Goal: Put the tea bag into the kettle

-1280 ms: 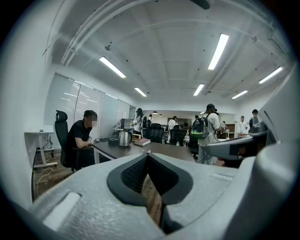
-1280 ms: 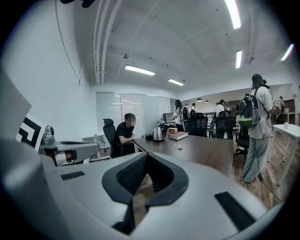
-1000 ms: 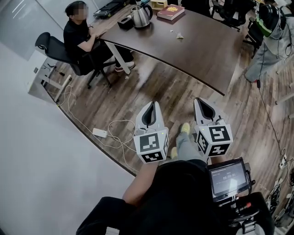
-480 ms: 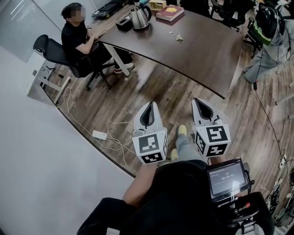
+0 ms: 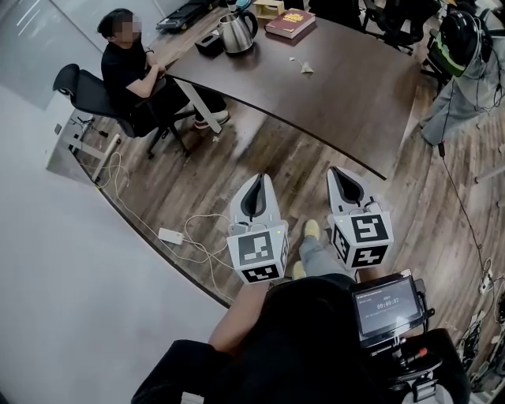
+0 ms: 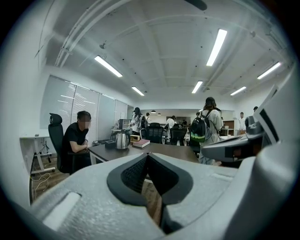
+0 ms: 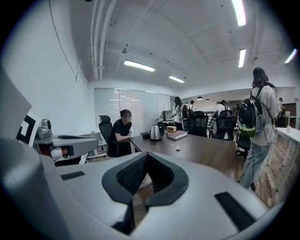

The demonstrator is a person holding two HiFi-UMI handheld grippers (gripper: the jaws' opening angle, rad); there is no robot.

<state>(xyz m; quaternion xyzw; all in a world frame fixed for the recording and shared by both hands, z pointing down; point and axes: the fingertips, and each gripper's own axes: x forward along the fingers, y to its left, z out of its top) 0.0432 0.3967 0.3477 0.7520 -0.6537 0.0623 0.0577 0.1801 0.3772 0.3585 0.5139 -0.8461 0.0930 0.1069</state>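
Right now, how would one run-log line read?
left gripper: shut, empty | right gripper: shut, empty | tea bag: on table, untouched | kettle: on table, far off

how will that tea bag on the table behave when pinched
Probably light and floppy: the tea bag looks like a small pale scrap on the table. It likely slides if nudged, since the dark top looks smooth.

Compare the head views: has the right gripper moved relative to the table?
Yes. The right gripper has come nearer the table: the strip of floor between its tip and the table's near edge has narrowed.
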